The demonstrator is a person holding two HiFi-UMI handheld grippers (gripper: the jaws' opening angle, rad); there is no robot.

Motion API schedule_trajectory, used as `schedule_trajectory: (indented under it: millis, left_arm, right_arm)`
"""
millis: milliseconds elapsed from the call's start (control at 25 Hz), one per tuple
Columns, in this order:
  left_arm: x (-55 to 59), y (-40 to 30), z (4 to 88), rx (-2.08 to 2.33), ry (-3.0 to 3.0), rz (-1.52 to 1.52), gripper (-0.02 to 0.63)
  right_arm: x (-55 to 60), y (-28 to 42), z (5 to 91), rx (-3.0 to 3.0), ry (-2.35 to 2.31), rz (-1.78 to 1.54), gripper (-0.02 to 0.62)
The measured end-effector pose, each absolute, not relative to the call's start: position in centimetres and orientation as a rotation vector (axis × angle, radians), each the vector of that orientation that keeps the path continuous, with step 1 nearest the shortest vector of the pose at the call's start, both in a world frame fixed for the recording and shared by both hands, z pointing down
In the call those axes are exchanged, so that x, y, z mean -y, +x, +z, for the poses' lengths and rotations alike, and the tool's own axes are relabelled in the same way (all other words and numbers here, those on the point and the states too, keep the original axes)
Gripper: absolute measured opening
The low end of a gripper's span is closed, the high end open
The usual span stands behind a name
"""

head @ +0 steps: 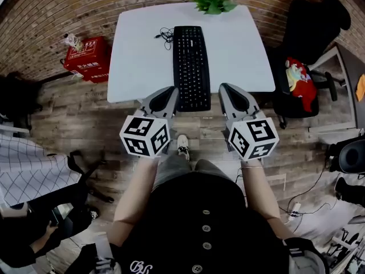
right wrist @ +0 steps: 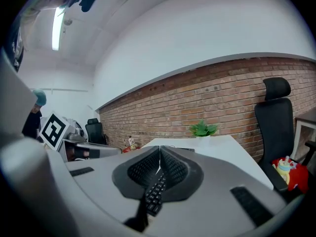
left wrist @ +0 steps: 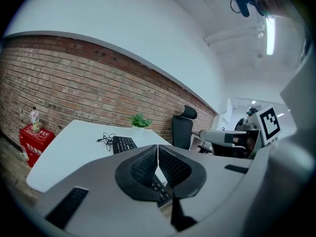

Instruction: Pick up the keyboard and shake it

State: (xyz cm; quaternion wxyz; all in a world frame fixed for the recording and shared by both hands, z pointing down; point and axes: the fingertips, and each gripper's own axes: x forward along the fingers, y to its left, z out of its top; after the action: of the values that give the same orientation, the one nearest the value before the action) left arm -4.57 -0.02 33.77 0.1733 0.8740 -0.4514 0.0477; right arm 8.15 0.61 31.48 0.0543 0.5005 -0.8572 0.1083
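**Step in hand: approach.** The keyboard point(head: 191, 67) is not yet held. It lies flat on the table point(head: 245, 50), lengthwise down the table's middle, with its near short end at the table's near edge.

At the table's near edge, left of the middle, the left gripper point(head: 172, 92) is held with its jaws closed together and nothing between them. Right of the middle, the right gripper point(head: 226, 88) is held in the same way, closed and empty. In each gripper view the keys are seen below and beyond the closed jaws. No contact with the keyboard is shown.

**Next move, as judged.** Both pairs of jaws must be opened before contact. One gripper is to be brought to each long edge of the keyboard and closed on it. An even lift is called for, so that the keyboard is not tilted. The cable point(head: 165, 37), coiled on the table toward its far edge, is to be allowed for during shaking.

**Writing.** A red box point(head: 88, 59) on the floor at the table's left side carries white print, too small to be read. The marker cubes point(head: 144, 136) carry only black-and-white square patterns. The key legends cannot be made out.
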Motion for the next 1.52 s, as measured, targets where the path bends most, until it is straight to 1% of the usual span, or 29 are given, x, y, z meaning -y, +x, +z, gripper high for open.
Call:
schedule_trajectory:
  millis: [320,680,1120,1520]
  left_arm:
    - [6.1,-5.6,34.3,1.16,2.512,0.18,0.018]
    - [8.1,-5.2,36.2,0.998,2.521,0.214,0.018]
    - [10.5,-6.0,37.3,1.097,2.493,0.152,0.018]
    - [9.9,-6.1,41.4,1.101,2.294,0.169,0.018]
  right_arm:
    - [5.5,6.4,32.7,2.557,1.571,0.39,0.028]
    - [8.5,5.4,34.7,2.522,1.568,0.457,0.026]
    - [10.4,6.6,36.9,2.494,1.514,0.519,0.028]
    - [11.8,6.9,39.6,2.481,1.402,0.579,0.028]
